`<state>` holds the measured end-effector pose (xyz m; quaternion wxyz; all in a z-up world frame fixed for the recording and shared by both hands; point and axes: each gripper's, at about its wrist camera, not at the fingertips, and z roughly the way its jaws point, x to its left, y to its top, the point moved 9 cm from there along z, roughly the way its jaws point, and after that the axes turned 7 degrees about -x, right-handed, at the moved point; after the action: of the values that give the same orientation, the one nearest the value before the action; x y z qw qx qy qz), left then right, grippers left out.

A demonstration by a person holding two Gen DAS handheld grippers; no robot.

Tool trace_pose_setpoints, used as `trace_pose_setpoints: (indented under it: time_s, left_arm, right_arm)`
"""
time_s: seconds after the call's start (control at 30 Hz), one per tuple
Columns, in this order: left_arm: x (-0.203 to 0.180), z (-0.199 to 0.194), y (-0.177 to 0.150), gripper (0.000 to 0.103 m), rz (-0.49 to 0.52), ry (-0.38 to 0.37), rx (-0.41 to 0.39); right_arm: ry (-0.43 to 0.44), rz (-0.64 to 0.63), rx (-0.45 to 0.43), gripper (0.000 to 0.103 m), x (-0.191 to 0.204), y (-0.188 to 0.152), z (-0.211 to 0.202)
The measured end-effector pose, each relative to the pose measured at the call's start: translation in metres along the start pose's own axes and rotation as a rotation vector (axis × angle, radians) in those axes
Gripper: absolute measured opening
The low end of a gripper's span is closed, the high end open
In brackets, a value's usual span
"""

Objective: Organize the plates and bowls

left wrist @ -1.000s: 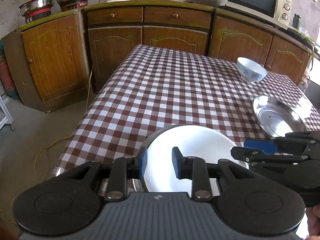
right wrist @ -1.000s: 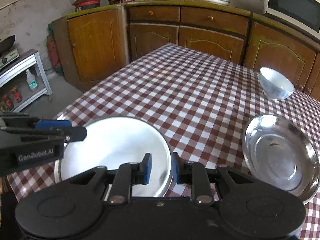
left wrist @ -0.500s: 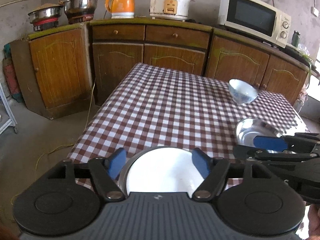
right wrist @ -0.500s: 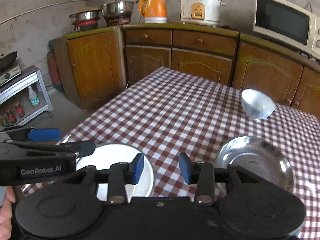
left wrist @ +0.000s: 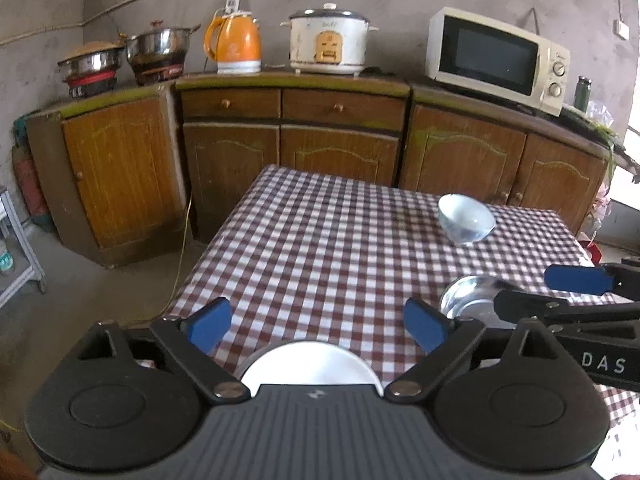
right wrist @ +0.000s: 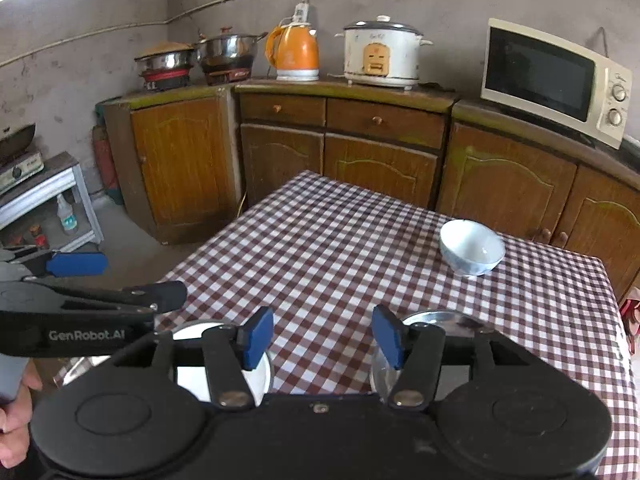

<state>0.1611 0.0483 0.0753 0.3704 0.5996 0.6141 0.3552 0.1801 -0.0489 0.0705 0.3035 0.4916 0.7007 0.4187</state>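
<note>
A white plate (left wrist: pixel 308 364) lies on the checked table (left wrist: pixel 320 248) at its near edge, seated in a steel plate. My left gripper (left wrist: pixel 316 326) hangs above it, jaws wide and still opening, nothing between them. The same plate (right wrist: pixel 192 372) shows half hidden behind my right gripper (right wrist: pixel 320 340), whose jaws are also opening over bare cloth. A steel bowl (left wrist: pixel 468 300) sits to the right (right wrist: pixel 440 320). A white and blue bowl (left wrist: pixel 466 218) stands farther back (right wrist: pixel 472 246).
Wooden cabinets (left wrist: pixel 332 140) line the wall behind the table, with pots, an orange kettle (left wrist: pixel 234 44), a rice cooker (left wrist: pixel 328 42) and a microwave (left wrist: pixel 496 60) on top. A small shelf (right wrist: pixel 44 196) stands on the floor at left. A hand (right wrist: pixel 16 412) holds the left tool.
Both grippers let go of the white plate's rim, opened and rose away from the table. The plate stays where it lay, now smaller and lower in both views.
</note>
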Motion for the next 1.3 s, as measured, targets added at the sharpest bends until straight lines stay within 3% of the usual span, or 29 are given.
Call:
trace_pose_setpoints:
  time_s: [0.67, 1.0, 1.3]
  left_arm:
    - [-0.084, 0.0, 0.066, 0.099, 0.049, -0.127, -0.057]
    - [-0.112, 0.026, 0.078, 0.099, 0.059, -0.164, -0.03]
    - [-0.122, 0.062, 0.079, 0.099, 0.094, -0.137, -0.005]
  right_arm:
    - [-0.122, 0.042, -0.092, 0.069, -0.097, 0.074, -0.047]
    - [-0.175, 0.083, -0.085, 0.069, -0.142, 0.078, -0.035]
    - [-0.216, 0.131, -0.063, 0.069, -0.183, 0.074, -0.008]
